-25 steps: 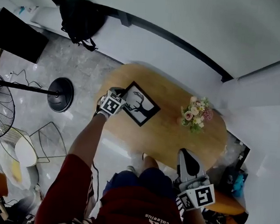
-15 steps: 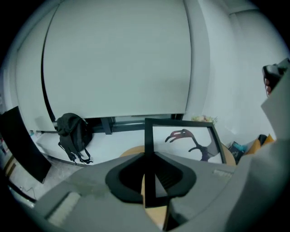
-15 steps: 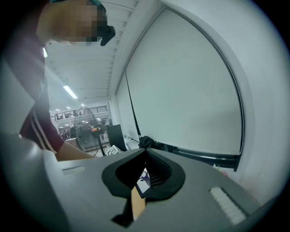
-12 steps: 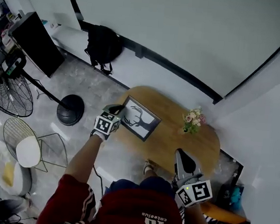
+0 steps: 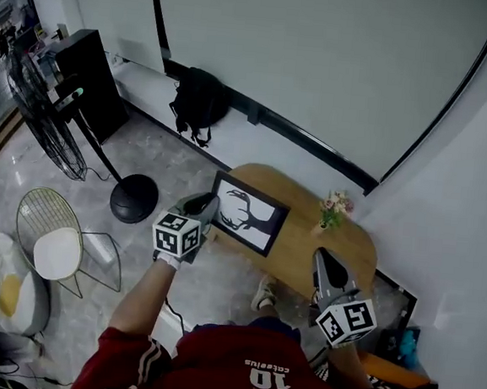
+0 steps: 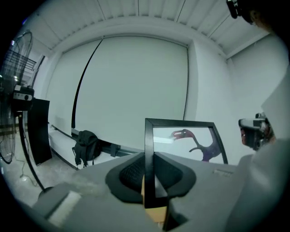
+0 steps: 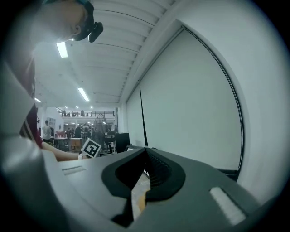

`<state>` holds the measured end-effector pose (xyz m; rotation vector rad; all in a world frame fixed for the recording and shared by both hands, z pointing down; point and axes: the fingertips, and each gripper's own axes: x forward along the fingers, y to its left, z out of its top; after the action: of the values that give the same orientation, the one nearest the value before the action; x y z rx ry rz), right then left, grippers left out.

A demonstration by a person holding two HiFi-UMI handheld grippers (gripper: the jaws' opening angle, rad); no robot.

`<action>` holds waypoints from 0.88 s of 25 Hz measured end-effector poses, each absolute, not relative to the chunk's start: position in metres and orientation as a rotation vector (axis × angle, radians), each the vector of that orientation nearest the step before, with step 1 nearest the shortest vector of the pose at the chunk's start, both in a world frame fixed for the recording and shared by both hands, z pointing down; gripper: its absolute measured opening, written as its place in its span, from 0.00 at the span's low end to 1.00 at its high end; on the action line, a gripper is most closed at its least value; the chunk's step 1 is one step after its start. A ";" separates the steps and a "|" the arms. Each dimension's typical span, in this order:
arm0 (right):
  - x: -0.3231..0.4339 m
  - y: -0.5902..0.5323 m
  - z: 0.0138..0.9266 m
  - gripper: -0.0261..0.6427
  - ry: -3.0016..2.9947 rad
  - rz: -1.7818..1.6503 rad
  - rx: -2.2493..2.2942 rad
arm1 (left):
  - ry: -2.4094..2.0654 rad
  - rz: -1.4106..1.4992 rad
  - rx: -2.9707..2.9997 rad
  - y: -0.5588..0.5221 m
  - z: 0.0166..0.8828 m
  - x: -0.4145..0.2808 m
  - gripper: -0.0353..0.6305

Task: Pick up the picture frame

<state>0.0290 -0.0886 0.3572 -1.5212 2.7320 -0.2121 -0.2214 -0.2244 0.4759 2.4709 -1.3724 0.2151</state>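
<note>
The picture frame (image 5: 248, 216), black-rimmed with a dark deer on white, hangs tilted in the air over the left end of the oval wooden table (image 5: 345, 245). My left gripper (image 5: 206, 205) is shut on the frame's left edge. In the left gripper view the frame (image 6: 183, 138) stands upright, its black edge pinched between the two pads of that gripper (image 6: 149, 174). My right gripper (image 5: 326, 261) hovers over the table's near right edge, shut with nothing in it. In its own view the right gripper (image 7: 145, 154) has its tips touching.
A small vase of flowers (image 5: 334, 208) stands on the table's far side. On the floor to the left are a standing fan (image 5: 46, 104) with a round base (image 5: 134, 198), a black cabinet (image 5: 86, 78), a black backpack (image 5: 199, 101) and a wire chair (image 5: 53, 238).
The frame lay flat on the table with the left gripper at its corner; now it is lifted off and tilted up. Both grippers have risen, and the table looks farther below.
</note>
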 end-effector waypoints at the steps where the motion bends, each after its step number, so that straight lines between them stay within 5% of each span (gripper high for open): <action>1: 0.030 -0.078 0.353 0.04 2.724 -0.200 -1.523 | -1.369 0.176 2.489 -0.211 0.462 -0.221 0.16; 12: 0.059 -0.041 0.305 0.04 2.635 -0.114 -1.643 | -1.409 -0.191 2.616 -0.133 0.315 -0.206 0.16; 22: 0.079 -0.038 0.275 0.04 2.498 -0.068 -1.795 | -1.621 -0.208 2.690 -0.105 0.266 -0.210 0.16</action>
<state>0.0785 -0.0381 0.2747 -1.7953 2.4976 -0.0679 -0.2100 -0.1054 0.2659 2.6898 -1.6211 -0.2076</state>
